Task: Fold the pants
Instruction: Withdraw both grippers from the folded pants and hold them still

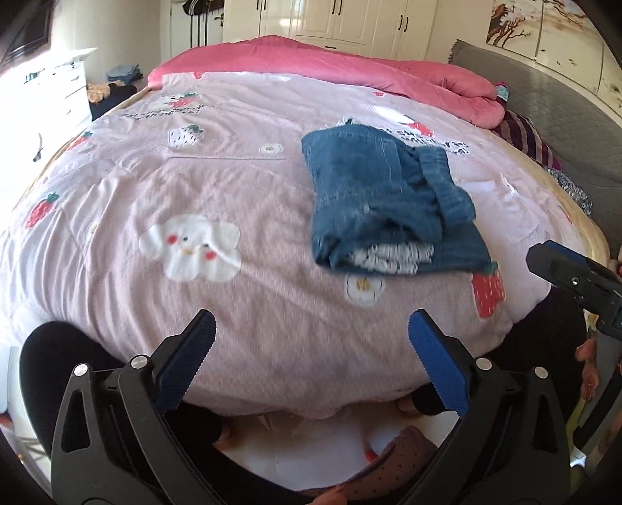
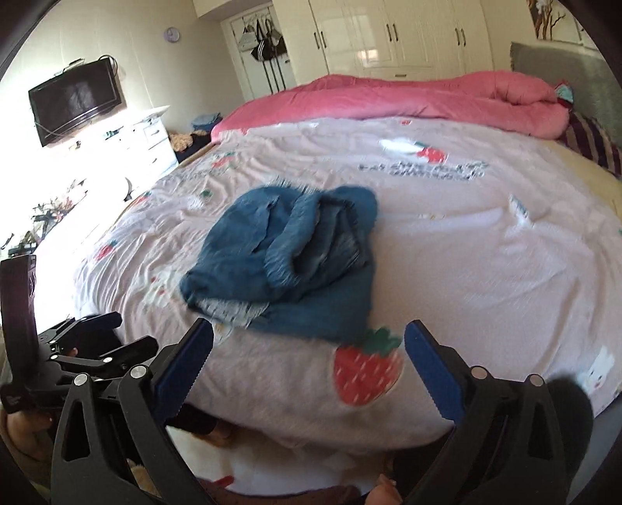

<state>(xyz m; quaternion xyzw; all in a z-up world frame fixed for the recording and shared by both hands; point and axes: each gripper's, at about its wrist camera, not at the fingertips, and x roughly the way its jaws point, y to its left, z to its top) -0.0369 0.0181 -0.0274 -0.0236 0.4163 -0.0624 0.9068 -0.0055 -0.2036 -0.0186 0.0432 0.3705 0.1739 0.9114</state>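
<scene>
We see a pale pink bedsheet [image 1: 233, 186] with strawberry and cloud prints | a rolled pink quilt [image 2: 427, 97] along its far side | a grey headboard [image 1: 544, 101] at right | a striped pillow [image 2: 591, 143] beside the quilt | cream wardrobes [image 2: 388, 35] behind | a wall-mounted TV [image 2: 74, 101] above a white dresser [image 2: 155, 136].

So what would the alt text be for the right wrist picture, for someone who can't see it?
Blue pants lie bunched on a pink strawberry-print bedspread, touched by neither gripper. The open right gripper hangs at the bed's near edge, the left gripper at lower left.
</scene>
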